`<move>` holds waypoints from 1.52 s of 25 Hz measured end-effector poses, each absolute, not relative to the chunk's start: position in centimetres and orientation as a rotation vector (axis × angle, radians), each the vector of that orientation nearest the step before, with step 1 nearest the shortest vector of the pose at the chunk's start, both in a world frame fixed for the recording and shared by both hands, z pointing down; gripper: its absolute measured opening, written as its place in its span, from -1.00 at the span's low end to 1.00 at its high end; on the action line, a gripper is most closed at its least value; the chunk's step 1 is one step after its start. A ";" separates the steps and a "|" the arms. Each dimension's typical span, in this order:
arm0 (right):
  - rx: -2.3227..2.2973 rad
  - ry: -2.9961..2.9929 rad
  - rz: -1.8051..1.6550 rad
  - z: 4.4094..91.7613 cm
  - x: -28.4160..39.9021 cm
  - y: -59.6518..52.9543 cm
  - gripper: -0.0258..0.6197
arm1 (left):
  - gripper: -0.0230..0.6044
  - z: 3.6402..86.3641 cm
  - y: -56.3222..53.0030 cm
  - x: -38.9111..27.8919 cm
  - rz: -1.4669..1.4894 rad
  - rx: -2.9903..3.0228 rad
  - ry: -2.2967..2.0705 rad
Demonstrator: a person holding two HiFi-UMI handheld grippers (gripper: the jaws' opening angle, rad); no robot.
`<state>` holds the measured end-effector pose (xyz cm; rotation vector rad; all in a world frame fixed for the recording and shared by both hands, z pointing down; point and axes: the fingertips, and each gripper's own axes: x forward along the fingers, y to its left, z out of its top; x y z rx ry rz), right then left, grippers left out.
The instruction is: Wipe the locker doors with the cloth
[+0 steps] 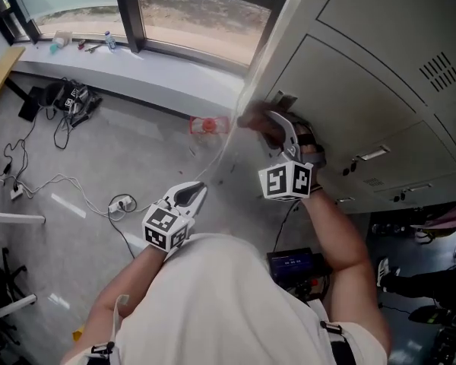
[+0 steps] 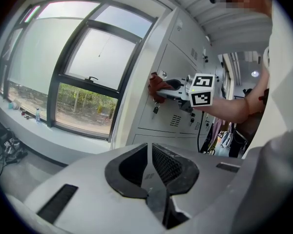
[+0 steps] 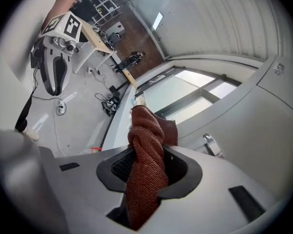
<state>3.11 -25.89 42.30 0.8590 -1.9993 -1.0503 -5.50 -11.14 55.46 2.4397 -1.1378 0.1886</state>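
The lockers (image 1: 365, 74) fill the right of the room, a pale grey bank of doors, some with vent slots and small handles. To their left runs a big window (image 1: 190, 14) over a long sill, and below that the grey floor (image 1: 99, 150) is littered with cables (image 1: 61, 182).

The person stands right up against the lockers. The right gripper (image 1: 267, 122) is held out at the bank's left edge, its jaws clamped on the cloth (image 3: 146, 169). The cloth is a rust-red, knitted-looking rag bunched between the pads, with a wad sticking out past the tips. From the left gripper view that wad looks pressed to a door close to the bank's left edge, just above a key (image 2: 155, 109) hanging from a lock. A chrome handle (image 3: 211, 145) sits a little further along the same door.

The left gripper (image 2: 150, 150) hangs low and back, near the person's body and well apart from the lockers. Its jaws are drawn together with nothing between them.

As for progress, I'd say the wiping is under way on this one door. The surfaces show no streaks or damp marks, so I can't tell which doors are already done. Judging by where the cloth sits, the doors below it and those toward the right of the bank probably remain.
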 end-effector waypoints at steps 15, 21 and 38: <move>1.284 -1.679 -0.588 50.2 28.4 -22.3 -0.56 | -0.81 55.5 -10.9 0.4 0.276 2.555 -0.914; 1.609 -2.008 -0.287 49.5 27.8 -22.9 -0.56 | -0.81 55.1 -10.8 0.2 0.281 2.560 -0.932; 1.223 -2.297 -0.482 46.6 12.9 -25.5 -0.56 | -0.81 54.7 -10.8 -4.6 0.209 2.453 -1.114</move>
